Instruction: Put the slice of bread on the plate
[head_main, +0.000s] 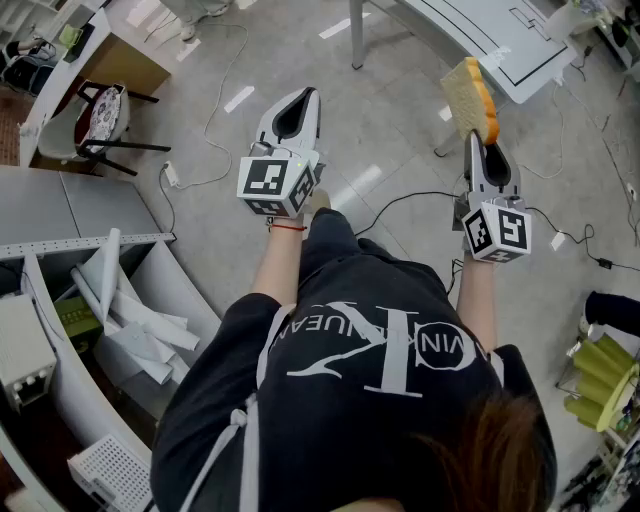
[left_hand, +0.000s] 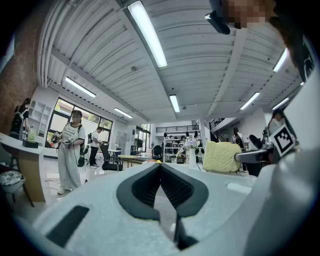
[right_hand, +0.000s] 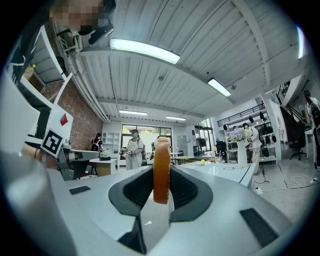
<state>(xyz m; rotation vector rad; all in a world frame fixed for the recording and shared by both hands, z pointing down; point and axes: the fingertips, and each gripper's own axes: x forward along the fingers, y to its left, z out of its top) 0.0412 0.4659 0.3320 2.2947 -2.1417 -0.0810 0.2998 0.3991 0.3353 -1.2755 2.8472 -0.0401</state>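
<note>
The step in hand is the carry: the right gripper (head_main: 484, 140) holds the bread (right_hand: 161, 170) level in the air above the floor, and no view shows a plate for sure. Its fingers (right_hand: 137, 187) are clamped on the near end of the bread, one on each flat side, so it stands on its edge and most of it reaches beyond the fingertips. The left gripper (left_hand: 160, 167) is beside it, with its fingers pressed together and nothing between them. I judge that the next move calls for finding the plate, perhaps on the table (head_main: 500, 40) ahead of the fingertips, and then laying the bread flat before the fingers part. The bread is thick, pale yellow and porous on its face, with an orange-brown crust
</note>
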